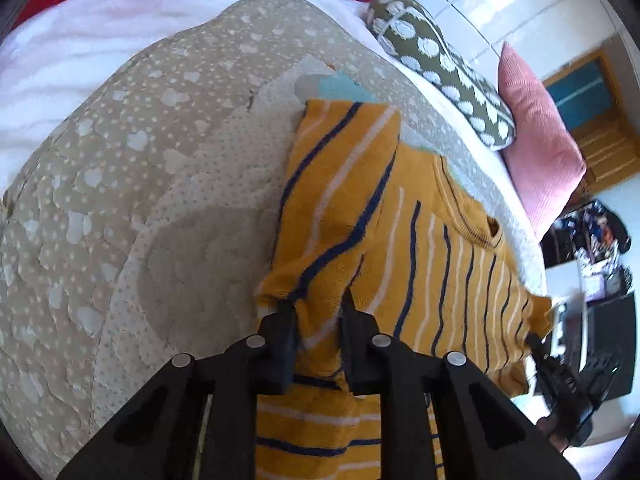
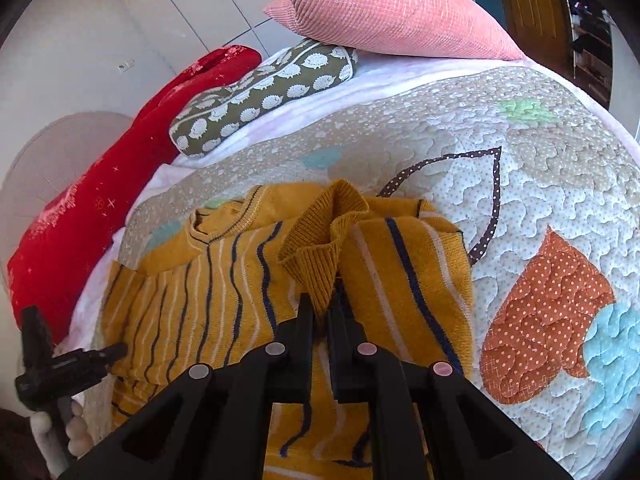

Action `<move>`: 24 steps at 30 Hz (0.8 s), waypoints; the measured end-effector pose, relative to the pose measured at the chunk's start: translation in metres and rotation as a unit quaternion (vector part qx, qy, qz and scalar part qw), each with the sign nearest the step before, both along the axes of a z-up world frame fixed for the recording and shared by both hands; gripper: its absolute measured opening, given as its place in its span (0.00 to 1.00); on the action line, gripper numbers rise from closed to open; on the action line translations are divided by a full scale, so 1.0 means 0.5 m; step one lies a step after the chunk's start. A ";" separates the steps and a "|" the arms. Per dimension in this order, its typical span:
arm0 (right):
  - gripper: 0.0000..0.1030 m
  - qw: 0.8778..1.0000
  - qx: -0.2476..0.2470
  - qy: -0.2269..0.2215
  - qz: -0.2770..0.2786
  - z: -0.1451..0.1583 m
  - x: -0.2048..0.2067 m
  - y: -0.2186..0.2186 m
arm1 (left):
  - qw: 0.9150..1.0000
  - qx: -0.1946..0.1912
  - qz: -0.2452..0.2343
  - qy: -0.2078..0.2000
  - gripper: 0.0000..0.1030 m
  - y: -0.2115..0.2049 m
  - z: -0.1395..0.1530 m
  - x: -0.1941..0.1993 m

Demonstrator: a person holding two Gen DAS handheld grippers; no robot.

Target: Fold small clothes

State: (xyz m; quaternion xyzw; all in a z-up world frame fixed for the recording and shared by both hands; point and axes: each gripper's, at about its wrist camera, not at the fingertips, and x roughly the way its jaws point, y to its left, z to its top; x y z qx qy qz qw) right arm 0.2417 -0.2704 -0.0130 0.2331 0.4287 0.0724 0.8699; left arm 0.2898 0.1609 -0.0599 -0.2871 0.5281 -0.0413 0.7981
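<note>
A bed fills both views, covered by a beige quilted bedspread [image 1: 132, 184] with small white dots and stitched patches; in the right wrist view the bedspread [image 2: 532, 184] shows an orange dotted patch, a light blue patch and a brown dotted heart outline; under it lies a white sheet [image 1: 60, 60]. At the far side of the bed there is a red blanket [image 2: 80, 216]; near it lies an olive cushion [image 2: 264, 96] with white hedgehog prints, and a pink ribbed pillow [image 2: 392, 12] rests partly on that cushion.

The mustard yellow sweater [image 1: 432, 248] with navy and white stripes lies on the bedspread, its body spread flat and its collar visible; one sleeve is folded over the body. The left gripper [image 1: 318, 312] has its fingers closed on a fold of the sweater at the edge near the camera; the cloth is bunched between them. The right gripper [image 2: 322, 312] is clamped on the ribbed cuff [image 2: 316, 268] of the sleeve; the cuff stands lifted above the sweater [image 2: 208, 292], and the fingers are almost together with only the knit between them.
</note>
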 end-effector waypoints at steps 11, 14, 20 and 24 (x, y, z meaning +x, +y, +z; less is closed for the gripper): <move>0.19 0.997 0.017 0.013 -0.070 -0.034 -0.032 -0.075 | 0.995 -0.064 0.075 0.014 0.13 0.068 -0.015 -0.029; 0.19 0.997 -0.001 0.010 -0.070 -0.014 -0.060 -0.097 | 0.992 -0.070 0.107 0.013 0.18 0.107 -0.007 -0.046; 0.21 0.997 -0.045 -0.025 -0.058 0.033 -0.120 -0.097 | 0.996 -0.004 0.069 -0.050 0.19 0.115 0.089 -0.081; 0.21 0.998 -0.022 -0.058 -0.031 0.057 -0.116 -0.052 | 0.995 0.017 -0.018 -0.092 0.33 0.037 0.146 -0.022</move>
